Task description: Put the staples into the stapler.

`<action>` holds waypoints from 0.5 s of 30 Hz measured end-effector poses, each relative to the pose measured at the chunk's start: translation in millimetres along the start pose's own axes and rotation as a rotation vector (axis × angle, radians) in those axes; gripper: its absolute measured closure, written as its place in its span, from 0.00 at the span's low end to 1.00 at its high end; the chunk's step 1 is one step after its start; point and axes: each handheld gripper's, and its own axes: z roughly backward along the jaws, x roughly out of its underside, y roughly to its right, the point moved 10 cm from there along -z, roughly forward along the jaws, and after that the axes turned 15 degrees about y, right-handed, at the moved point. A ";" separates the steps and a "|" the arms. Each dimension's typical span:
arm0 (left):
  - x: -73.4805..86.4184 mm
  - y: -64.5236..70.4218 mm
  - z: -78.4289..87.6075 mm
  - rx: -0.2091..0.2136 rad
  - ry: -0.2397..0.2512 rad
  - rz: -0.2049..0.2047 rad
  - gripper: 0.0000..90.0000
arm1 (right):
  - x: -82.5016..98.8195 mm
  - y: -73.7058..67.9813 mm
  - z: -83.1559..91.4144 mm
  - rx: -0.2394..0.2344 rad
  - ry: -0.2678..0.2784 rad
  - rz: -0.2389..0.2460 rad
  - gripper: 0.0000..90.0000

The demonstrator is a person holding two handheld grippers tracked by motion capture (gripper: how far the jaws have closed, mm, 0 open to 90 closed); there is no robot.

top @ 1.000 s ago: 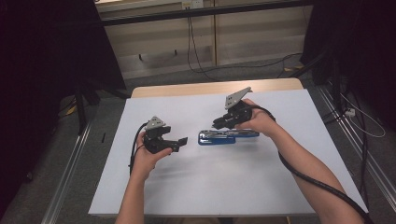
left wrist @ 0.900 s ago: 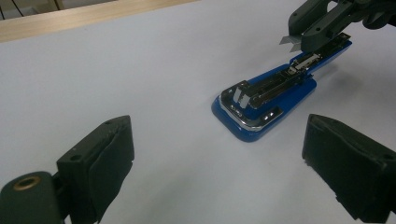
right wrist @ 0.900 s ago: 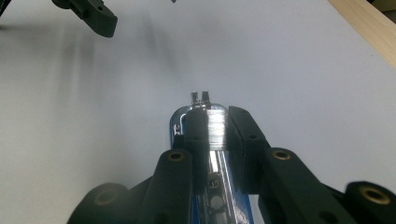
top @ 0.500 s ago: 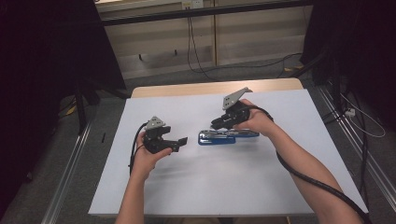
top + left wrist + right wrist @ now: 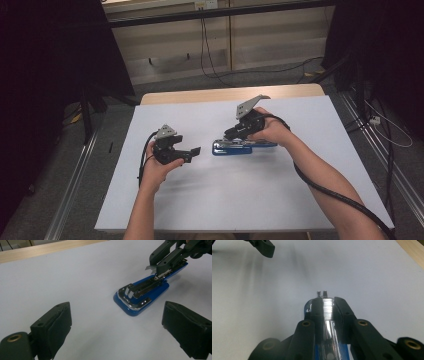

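Stapler: a blue stapler (image 5: 237,147) lies flat on the white table cover (image 5: 250,200), a little right of the middle of the high view. In the left gripper view it is in the upper right (image 5: 140,295), with its metal top part facing up.
Right gripper: the right gripper (image 5: 235,135) is at the middle of the high view, just above the stapler. In the right gripper view its two black jaws are pressed on both sides of the shiny metal strip of the stapler (image 5: 327,308), so it is pinching it.
Left gripper: the left gripper (image 5: 192,152) is at the left of the middle in the high view, near the stapler but not touching it. Its jaws are spread wide with nothing between them.
Table: a wooden edge (image 5: 200,95) shows at the far side of the cover.
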 end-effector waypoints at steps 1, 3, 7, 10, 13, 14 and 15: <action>0.0 -0.1 0.1 -0.001 0.000 0.001 0.10 | 0.1 -0.2 -0.6 -0.001 0.000 -0.002 0.88; -0.3 0.0 0.2 -0.002 0.003 0.004 0.10 | 0.4 -0.1 -1.5 -0.001 -0.001 -0.002 0.88; -0.4 0.1 0.2 -0.002 0.004 0.005 0.10 | 1.1 0.1 -3.2 -0.005 -0.001 0.000 0.88; -0.3 -0.4 0.3 -0.002 0.002 0.000 0.10 | 2.2 -0.2 -4.7 -0.007 -0.003 -0.003 0.88; -0.5 -0.1 0.3 -0.005 0.004 0.006 0.10 | 2.6 -0.3 -5.9 -0.009 -0.004 -0.002 0.88; -0.4 -0.2 0.3 -0.004 0.003 0.004 0.10 | 2.8 -0.5 -6.2 -0.011 -0.006 -0.001 0.88; -0.5 -0.5 0.3 -0.003 0.004 0.001 0.10 | 2.9 -0.4 -6.7 -0.010 -0.006 -0.001 0.88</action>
